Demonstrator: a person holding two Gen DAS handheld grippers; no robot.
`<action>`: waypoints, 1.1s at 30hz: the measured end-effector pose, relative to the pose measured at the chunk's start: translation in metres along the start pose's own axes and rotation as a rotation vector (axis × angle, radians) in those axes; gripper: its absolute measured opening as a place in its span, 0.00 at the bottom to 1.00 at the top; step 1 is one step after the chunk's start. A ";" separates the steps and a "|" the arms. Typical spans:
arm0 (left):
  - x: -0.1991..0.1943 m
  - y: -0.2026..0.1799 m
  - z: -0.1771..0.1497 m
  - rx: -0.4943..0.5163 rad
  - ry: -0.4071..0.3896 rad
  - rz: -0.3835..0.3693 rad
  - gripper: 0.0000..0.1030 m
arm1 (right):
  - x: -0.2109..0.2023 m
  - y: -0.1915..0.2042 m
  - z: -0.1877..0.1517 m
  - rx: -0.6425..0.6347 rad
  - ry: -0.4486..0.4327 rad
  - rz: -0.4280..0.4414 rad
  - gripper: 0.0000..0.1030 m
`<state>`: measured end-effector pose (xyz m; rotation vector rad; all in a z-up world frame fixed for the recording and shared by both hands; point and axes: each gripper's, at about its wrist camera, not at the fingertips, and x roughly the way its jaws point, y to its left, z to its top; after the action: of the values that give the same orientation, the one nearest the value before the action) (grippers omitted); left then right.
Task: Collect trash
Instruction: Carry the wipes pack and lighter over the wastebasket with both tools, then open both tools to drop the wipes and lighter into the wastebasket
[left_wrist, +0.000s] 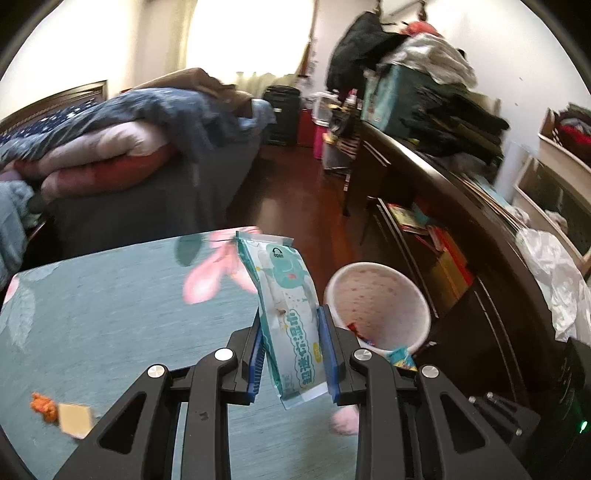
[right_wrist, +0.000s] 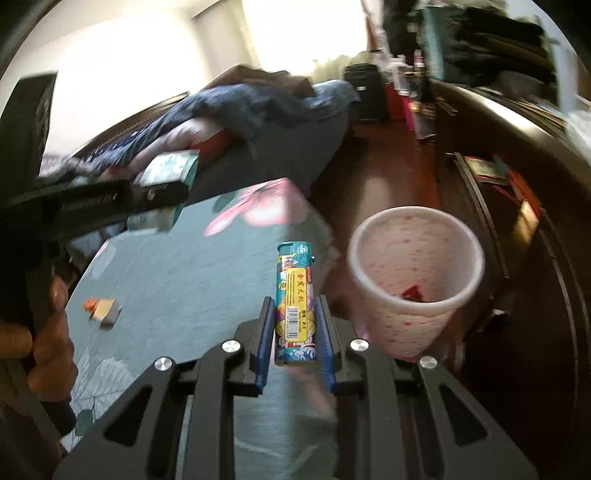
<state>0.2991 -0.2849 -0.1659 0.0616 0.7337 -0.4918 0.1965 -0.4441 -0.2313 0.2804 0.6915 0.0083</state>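
Beyond the teal surface's (left_wrist: 110, 314) far-right corner stands the open bin (left_wrist: 376, 306). Left tool (left_wrist: 291, 354) clamps a wipes packet (left_wrist: 291, 314) lengthwise, pointing away; right tool (right_wrist: 295, 332) likewise grips a lighter (right_wrist: 295, 302), beside the bin.

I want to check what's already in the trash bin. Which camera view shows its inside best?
The right wrist view: the trash bin stands whole and unobstructed beside the table, with a red scrap visible at its bottom. In the left wrist view the bin is partly hidden behind the left gripper, though wrappers show near its rim.
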 end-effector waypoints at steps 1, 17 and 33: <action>0.004 -0.009 0.002 0.014 0.002 -0.010 0.26 | -0.002 -0.011 0.002 0.018 -0.009 -0.012 0.23; 0.114 -0.108 0.020 0.177 0.085 -0.067 0.27 | 0.035 -0.137 0.026 0.224 -0.052 -0.151 0.23; 0.140 -0.092 0.030 0.153 0.046 -0.023 0.70 | 0.089 -0.162 0.029 0.250 -0.048 -0.259 0.40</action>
<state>0.3651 -0.4301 -0.2251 0.2086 0.7417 -0.5697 0.2698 -0.5983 -0.3081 0.4277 0.6777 -0.3327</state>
